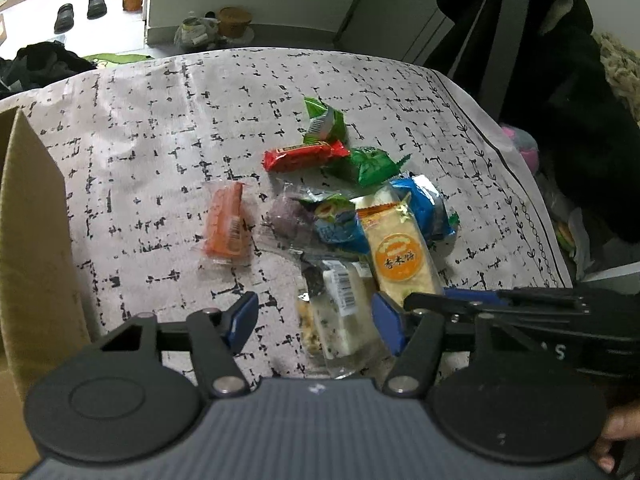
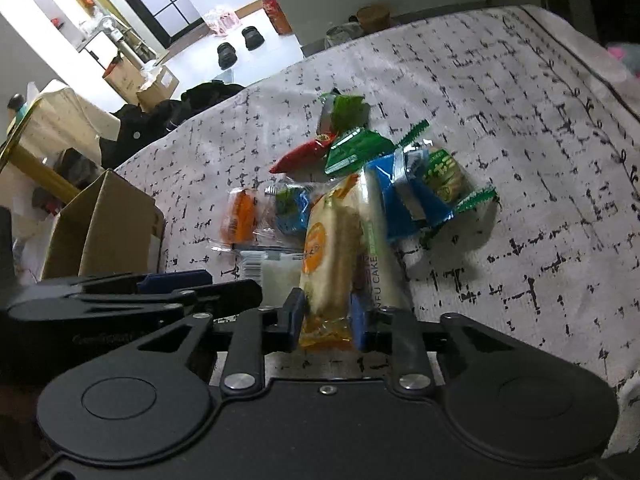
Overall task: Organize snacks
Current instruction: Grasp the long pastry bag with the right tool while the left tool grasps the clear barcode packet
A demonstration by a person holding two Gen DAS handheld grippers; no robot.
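1. Orange-labelled rice cake (image 2: 326, 252) is tipped on edge, lower centre of the right view, because the right gripper (image 2: 326, 316) pinches its near end for lifting (probably toward the cardboard box (image 2: 104, 232)).
2. Left gripper (image 1: 316, 320), half spread, straddles the clear packet (image 1: 344, 312); its pads are not pressing on it.

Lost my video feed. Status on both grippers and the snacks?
Right gripper shut on rice cracker pack. Left gripper open around clear-wrapped snack. Other snacks piled alongside; cardboard box left.
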